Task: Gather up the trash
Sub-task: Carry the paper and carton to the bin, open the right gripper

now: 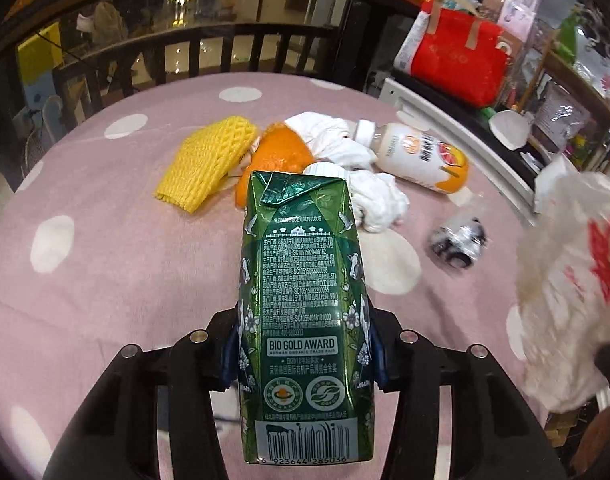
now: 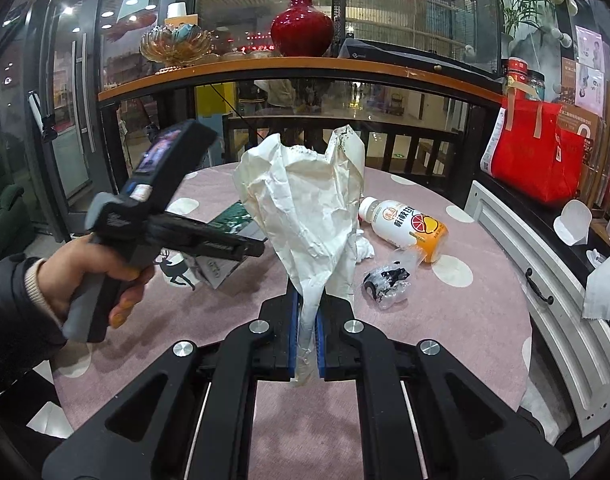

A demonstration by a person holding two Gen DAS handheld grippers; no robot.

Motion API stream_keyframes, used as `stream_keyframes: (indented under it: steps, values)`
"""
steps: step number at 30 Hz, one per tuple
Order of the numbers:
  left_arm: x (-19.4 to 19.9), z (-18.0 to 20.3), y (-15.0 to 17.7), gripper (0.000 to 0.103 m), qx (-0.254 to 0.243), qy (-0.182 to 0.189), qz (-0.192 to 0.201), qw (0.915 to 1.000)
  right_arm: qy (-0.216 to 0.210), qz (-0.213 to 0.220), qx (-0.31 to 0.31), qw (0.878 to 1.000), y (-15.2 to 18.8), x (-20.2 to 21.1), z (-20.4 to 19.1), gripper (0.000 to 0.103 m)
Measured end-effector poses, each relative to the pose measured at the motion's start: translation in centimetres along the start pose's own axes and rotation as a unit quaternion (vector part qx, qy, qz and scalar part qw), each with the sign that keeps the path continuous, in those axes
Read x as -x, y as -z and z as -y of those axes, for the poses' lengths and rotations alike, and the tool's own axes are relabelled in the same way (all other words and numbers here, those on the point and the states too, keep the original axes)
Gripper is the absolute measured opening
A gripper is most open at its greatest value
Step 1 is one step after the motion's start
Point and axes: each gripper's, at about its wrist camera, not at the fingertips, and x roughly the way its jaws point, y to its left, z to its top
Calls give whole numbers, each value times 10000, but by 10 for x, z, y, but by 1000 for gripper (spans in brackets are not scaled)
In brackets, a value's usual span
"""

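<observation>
Over the pink spotted table [image 1: 105, 272], the left claw [image 1: 305, 356] squeezed a green carton [image 1: 303, 300] while the right claw [image 2: 306, 340] pinched a white bag [image 2: 305, 208].

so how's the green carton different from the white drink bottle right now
The green carton is held off the table, clamped between the left gripper fingers; the white drink bottle lies on its side on the pink tablecloth, untouched. The carton is boxy, dark green, with a barcode; the bottle is rounded, white with an orange base. Both have white screw caps and both are drink containers.
</observation>
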Motion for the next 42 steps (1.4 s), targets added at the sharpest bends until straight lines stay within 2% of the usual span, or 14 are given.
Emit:
stream_keyframes:
  steps: [7,13,16,22,27,30,38,40,42]
  values:
    - [37,19,34,48,-51,309,369,9988,-248,28,-339,9991,8,17,13,8]
    - [63,54,53,48,-454,565,653,9952,-168,98,-667,9976,21,42,37,8]
    - [67,77,57,48,-658,811,670,9923,79,155,-891,9959,30,61,59,8]
    - [61,135,63,48,-1102,1335,630,9829,972,59,-1401,9853,65,100,113,8]
    - [49,179,71,48,-1386,1692,495,9745,1613,-430,-2102,9633,119,119,165,8]
    - [43,203,77,48,-1525,1902,392,9690,1812,-788,-2449,9492,154,114,189,8]
    - [19,261,95,48,-1849,2279,-44,9560,1949,-1638,-3200,9126,242,67,228,8]
    - [13,275,102,48,-1954,2298,-136,9533,1899,-1780,-3444,9020,262,54,237,12]
    - [8,285,108,48,-2033,2340,-226,9505,1863,-1896,-3673,8913,278,45,242,25]
